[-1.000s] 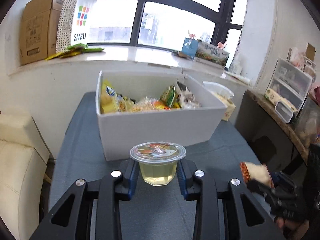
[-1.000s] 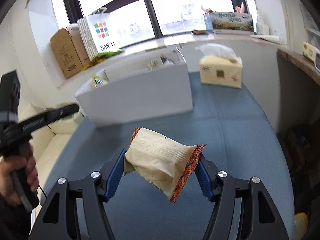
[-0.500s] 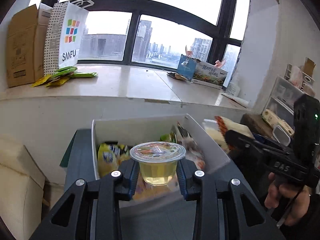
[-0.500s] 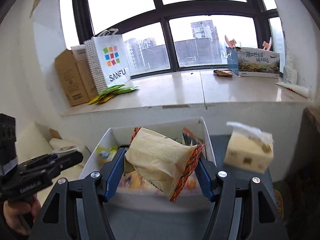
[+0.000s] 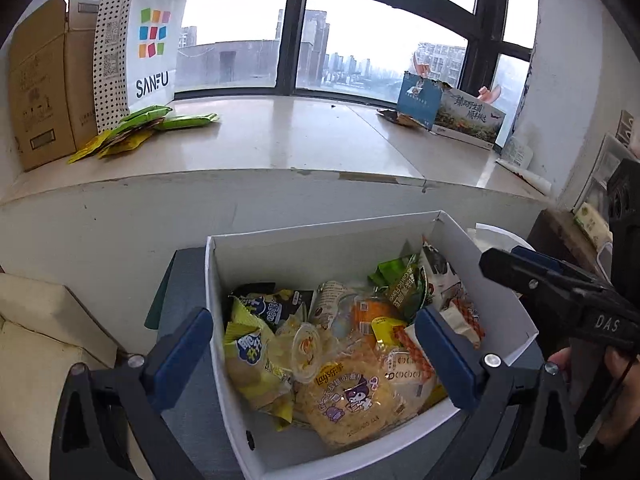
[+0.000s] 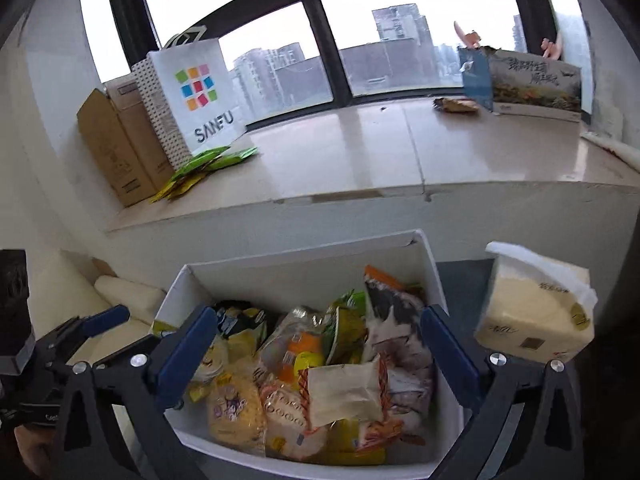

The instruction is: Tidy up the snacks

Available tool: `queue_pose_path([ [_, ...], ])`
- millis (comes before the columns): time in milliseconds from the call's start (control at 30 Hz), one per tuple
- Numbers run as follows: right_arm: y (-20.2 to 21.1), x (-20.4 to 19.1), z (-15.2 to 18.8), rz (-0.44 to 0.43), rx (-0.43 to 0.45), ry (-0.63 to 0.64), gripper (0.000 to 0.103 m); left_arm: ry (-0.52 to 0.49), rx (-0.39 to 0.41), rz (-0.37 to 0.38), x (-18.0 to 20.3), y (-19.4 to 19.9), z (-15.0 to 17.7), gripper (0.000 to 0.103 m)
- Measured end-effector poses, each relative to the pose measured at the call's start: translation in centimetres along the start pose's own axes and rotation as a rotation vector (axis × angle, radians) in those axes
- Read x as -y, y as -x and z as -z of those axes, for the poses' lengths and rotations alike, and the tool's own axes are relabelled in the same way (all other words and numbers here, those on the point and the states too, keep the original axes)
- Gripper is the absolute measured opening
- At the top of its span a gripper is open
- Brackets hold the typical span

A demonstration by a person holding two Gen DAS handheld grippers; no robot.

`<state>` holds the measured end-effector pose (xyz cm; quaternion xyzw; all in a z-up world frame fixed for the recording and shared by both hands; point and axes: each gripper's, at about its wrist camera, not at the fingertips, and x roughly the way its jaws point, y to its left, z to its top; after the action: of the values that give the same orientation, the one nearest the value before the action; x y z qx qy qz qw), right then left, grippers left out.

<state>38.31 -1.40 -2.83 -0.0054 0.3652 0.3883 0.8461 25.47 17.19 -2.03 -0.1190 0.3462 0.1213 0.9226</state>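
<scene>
Snacks lie heaped in the white box, which stands on the grey-blue table under the window sill. Left hand-held gripper hangs over the box, jaws spread wide and empty; right hand-held gripper likewise, jaws apart, nothing between them. Jelly cup lies tipped on its side among the packets, straight ahead of and below the left gripper, just left of its midline; its foil lid faces roughly toward the camera, so its axis runs front to back, not upright. Cream packet with orange crimped edges lies flat on top of the pile, directly below the right gripper and near the box's front wall; long axis runs about left to right, crimped ends to either side. Each gripper is nearer to its own item. Yellow Lay's bag sits beside the cup, toward the front. Tissue pack stands on the table just right of the box, outside it. Judgement: both items read as deposited; next move likely a lift clear of the box walls. No further loose snacks show on the table in these views.
</scene>
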Motion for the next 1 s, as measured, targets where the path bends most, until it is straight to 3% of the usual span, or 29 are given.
queue_pose_path([
  [133,0.6,-0.2,0.9,0.04,0.049,0.007,0.103,0.002,0.043,0.029,0.2,1.7,0.6,0.103],
  [300,2.9,-1.0,1.4,0.021,0.064,0.023,0.103,-0.144,0.201,-0.099,2.7,7.5,2.0,0.103],
  [400,6.0,-2.7,2.1,0.073,0.127,0.108,0.103,-0.152,0.26,-0.077,3.0,10.6,2.9,0.103],
  [500,9.6,-4.6,3.4,0.087,0.176,0.181,0.103,-0.11,0.25,-0.008,2.9,12.9,4.1,0.103],
  [600,13.2,-5.9,5.0,0.113,0.225,0.23,0.103,-0.078,0.241,0.003,3.1,15.0,5.3,0.103],
  [700,16.9,-6.4,7.2,0.041,0.278,0.213,0.103,-0.064,0.254,0.034,3.5,17.4,6.8,0.103],
  [833,19.3,-6.4,9.0,0.064,0.262,0.144,0.103,-0.067,0.233,0.06,4.1,19.6,8.7,0.103],
  [933,21.0,-7.0,11.3,0.118,0.263,0.162,0.103,-0.087,0.229,0.028,4.8,21.3,10.7,0.103],
  [1000,21.7,-7.2,13.2,0.117,0.258,0.155,0.103,-0.103,0.239,0.051,5.1,22.5,12.5,0.103],
])
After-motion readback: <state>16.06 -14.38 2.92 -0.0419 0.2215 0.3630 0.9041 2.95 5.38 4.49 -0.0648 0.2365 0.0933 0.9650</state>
